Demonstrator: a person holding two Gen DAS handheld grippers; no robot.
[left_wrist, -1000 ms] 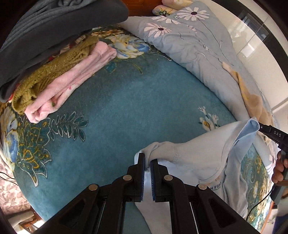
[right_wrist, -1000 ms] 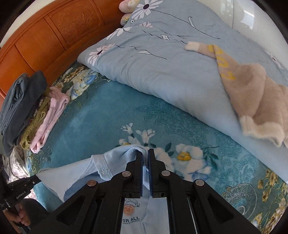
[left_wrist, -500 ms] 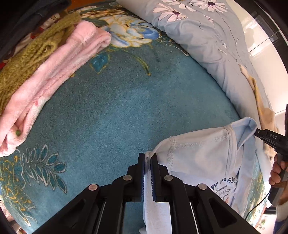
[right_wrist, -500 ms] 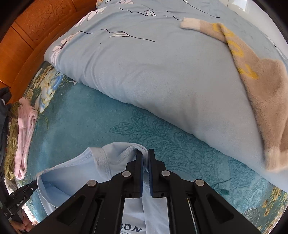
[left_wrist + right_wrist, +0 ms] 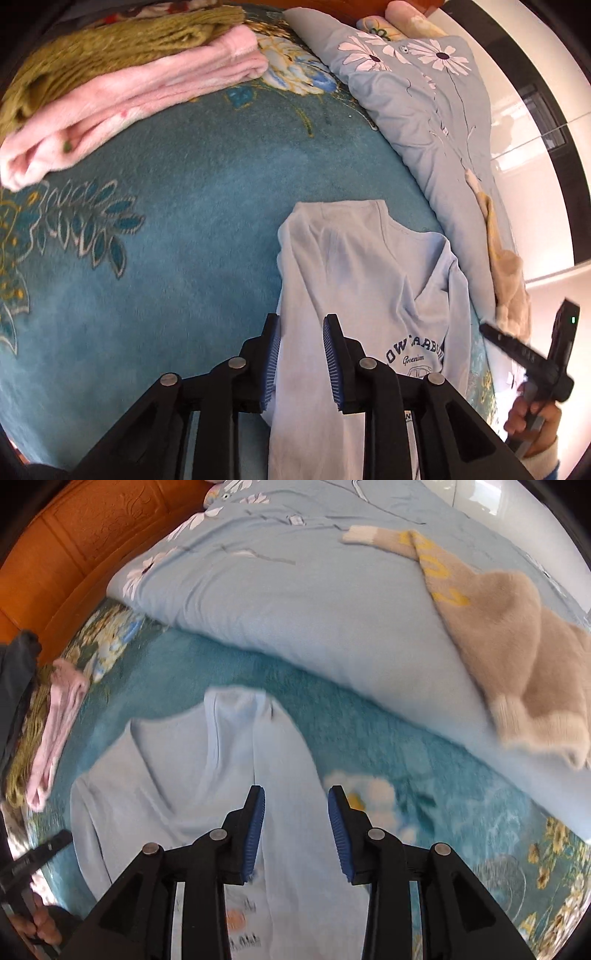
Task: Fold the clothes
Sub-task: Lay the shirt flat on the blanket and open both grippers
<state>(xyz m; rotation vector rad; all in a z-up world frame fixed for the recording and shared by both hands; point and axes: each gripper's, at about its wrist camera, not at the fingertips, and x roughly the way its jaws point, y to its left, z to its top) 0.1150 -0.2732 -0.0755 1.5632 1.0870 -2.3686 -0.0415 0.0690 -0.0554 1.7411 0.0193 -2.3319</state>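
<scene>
A light blue printed shirt (image 5: 354, 280) (image 5: 207, 775) lies flat on the teal flowered blanket (image 5: 184, 221), sleeves folded inward. My left gripper (image 5: 301, 350) hovers over its left edge; its jaws are opening and the cloth lies under the gap, free of the pads. My right gripper (image 5: 295, 827) stands over the shirt's right sleeve, jaws also opening, nothing pinched between them. The right gripper (image 5: 528, 354) shows at the right edge of the left wrist view, with a hand (image 5: 532, 424) on it.
A stack of folded clothes, pink (image 5: 122, 103) and olive knit (image 5: 110, 40), sits at the far left. A pale blue daisy duvet (image 5: 314, 590) carries a beige sweater (image 5: 517, 638). An orange wooden headboard (image 5: 74, 554) stands behind.
Both grippers were shut on the shirt's shoulders, carried it forward and down, then let go. The shirt now lies spread on the blanket and both pairs of jaws stand apart.
</scene>
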